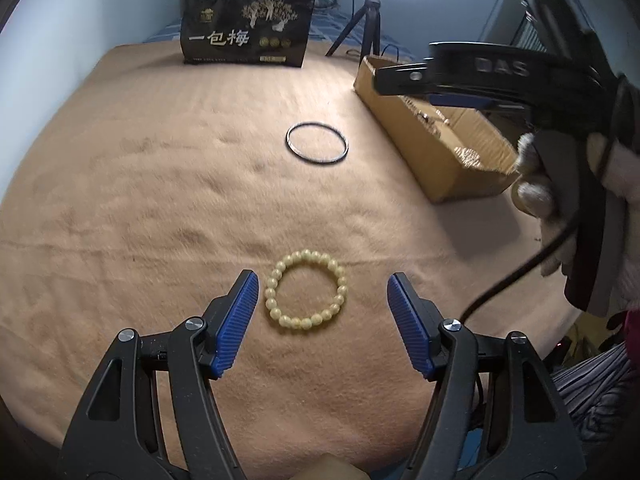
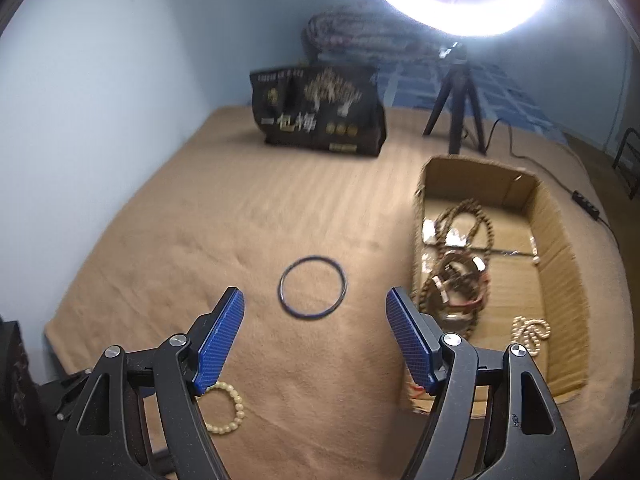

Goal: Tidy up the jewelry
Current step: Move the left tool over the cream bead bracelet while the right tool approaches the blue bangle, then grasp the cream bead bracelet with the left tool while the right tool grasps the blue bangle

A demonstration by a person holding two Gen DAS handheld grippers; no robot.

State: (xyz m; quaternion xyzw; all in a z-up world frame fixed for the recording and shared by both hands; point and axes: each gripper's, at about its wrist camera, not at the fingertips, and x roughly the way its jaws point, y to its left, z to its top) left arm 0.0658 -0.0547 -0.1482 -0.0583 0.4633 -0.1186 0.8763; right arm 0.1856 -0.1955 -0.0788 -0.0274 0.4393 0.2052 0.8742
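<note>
My left tongs (image 1: 320, 280) gape wide over the bead bracelet (image 1: 306, 290), which lies on the tan blanket (image 1: 160, 200) between the pads, untouched. My right tongs (image 2: 314, 294) are wide and empty above the dark ring (image 2: 313, 288), beside the box (image 2: 560, 240) of jewelry.

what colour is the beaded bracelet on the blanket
Pale creamy yellow beaded bracelet, clearest in the left wrist view.

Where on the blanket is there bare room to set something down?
Free: the wide stretch left of the dark ring and bead bracelet, up to the black bag. Crowded: the cardboard box, already heaped with jewelry.
</note>
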